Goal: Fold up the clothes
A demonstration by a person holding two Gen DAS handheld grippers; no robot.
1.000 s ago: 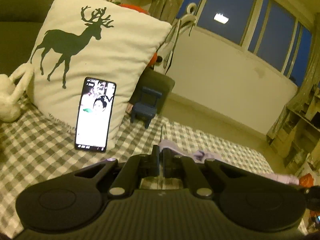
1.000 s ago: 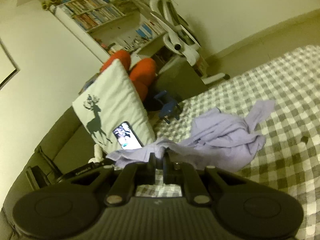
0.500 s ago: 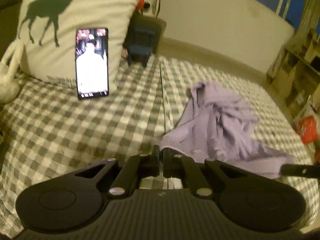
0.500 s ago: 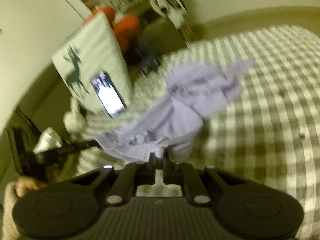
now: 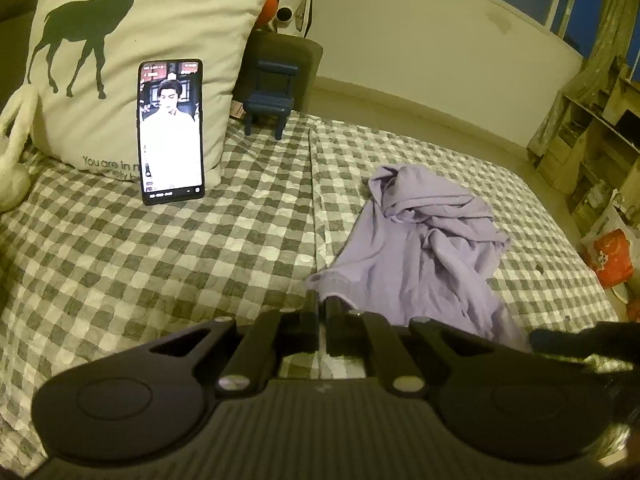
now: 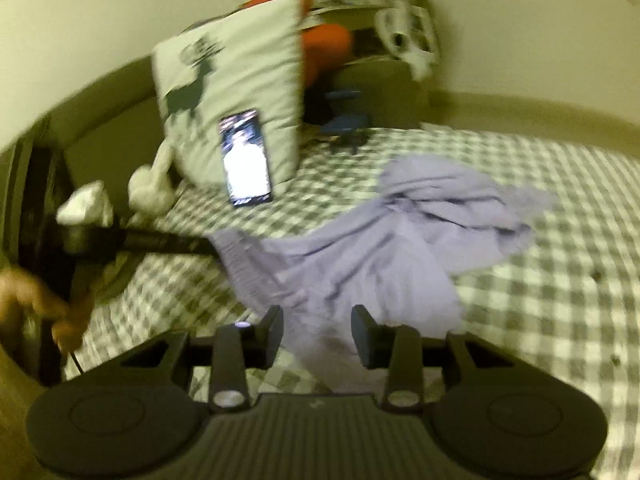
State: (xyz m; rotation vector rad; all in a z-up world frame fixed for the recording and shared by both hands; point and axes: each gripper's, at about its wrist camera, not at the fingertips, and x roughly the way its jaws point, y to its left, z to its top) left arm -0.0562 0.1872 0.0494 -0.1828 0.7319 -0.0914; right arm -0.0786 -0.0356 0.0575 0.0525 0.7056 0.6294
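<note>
A crumpled lilac garment (image 5: 424, 248) lies on the grey-and-white checked bed cover (image 5: 160, 264). My left gripper (image 5: 322, 304) is shut on the garment's ribbed hem at its near left corner. The garment also shows, blurred, in the right wrist view (image 6: 400, 240). There my right gripper (image 6: 317, 320) is open, its jaws apart over the near edge of the cloth, holding nothing. The left gripper's fingers (image 6: 160, 242) reach in from the left to the hem.
A deer-print cushion (image 5: 132, 48) stands at the back left with a lit phone (image 5: 170, 132) leaning on it. A white plush toy (image 5: 12, 152) lies beside it. A small blue toy chair (image 5: 270, 96) stands at the bed's far edge. Shelves (image 5: 592, 128) stand at the right.
My right gripper has opened and let go of the garment. The cloth has dropped and spread lower on the bed. My left gripper stays shut on the hem and tilted down.
</note>
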